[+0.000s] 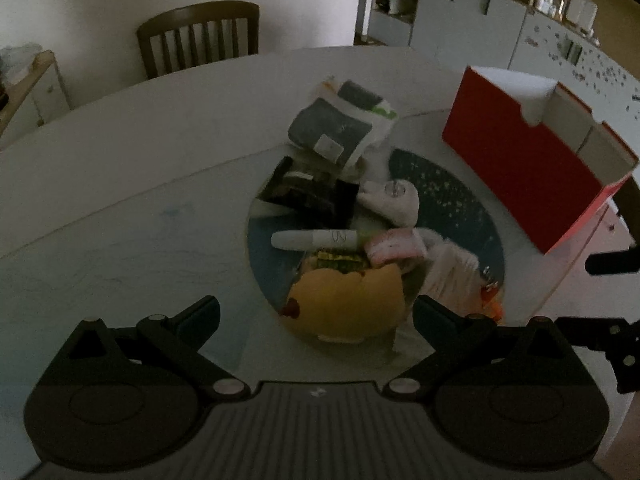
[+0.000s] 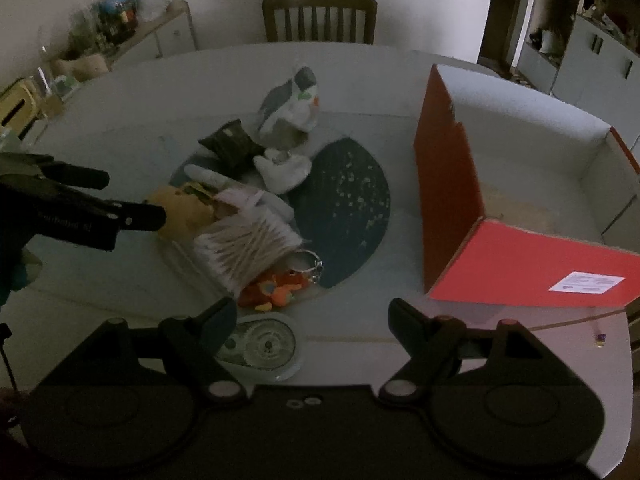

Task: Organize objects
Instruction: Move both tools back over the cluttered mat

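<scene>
A pile of small objects lies on a dark round mat (image 1: 448,196) (image 2: 344,200). It holds a yellow plush (image 1: 348,300) (image 2: 182,210), a white marker (image 1: 316,239), a pack of cotton swabs (image 2: 248,248), a white sock (image 1: 390,200) (image 2: 282,170), a dark pouch (image 2: 232,146), a grey-white cloth bundle (image 1: 340,128) (image 2: 290,104) and an orange keychain toy (image 2: 276,290). A correction-tape dispenser (image 2: 262,346) lies off the mat near the right gripper. My left gripper (image 1: 316,316) is open, its jaws either side of the yellow plush. My right gripper (image 2: 312,322) is open and empty. An open red box (image 1: 532,152) (image 2: 520,208) stands to the right.
The white round table (image 1: 120,184) (image 2: 120,120) has a wooden chair (image 1: 200,36) (image 2: 320,16) behind it. A sideboard with clutter (image 2: 100,40) stands at the left wall, white cabinets (image 1: 500,24) at the right. The left gripper's body (image 2: 80,212) reaches in from the left.
</scene>
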`<state>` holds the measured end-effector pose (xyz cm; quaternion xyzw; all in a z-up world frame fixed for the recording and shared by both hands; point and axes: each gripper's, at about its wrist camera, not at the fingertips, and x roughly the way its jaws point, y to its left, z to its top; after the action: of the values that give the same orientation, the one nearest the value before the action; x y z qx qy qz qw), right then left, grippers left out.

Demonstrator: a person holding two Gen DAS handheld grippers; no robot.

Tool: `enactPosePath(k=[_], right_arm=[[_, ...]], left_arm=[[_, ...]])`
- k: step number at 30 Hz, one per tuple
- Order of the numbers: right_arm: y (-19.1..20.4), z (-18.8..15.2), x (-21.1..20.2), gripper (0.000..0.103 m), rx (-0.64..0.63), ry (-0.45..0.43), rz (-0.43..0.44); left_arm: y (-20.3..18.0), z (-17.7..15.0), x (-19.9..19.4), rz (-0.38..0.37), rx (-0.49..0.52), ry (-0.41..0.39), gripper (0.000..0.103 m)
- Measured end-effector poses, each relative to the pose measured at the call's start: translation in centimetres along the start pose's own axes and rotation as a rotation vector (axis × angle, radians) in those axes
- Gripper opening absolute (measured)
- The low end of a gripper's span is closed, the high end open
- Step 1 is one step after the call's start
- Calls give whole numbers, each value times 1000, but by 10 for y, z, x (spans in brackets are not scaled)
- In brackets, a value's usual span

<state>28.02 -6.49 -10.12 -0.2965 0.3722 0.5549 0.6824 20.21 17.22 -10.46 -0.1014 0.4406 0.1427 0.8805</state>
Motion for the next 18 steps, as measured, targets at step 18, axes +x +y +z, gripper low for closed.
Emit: enactPosePath(k=[18], right_arm=[[16,19,53,83,-20,77,-74]], left_arm=[[-4,5,29,-10,36,25,103]])
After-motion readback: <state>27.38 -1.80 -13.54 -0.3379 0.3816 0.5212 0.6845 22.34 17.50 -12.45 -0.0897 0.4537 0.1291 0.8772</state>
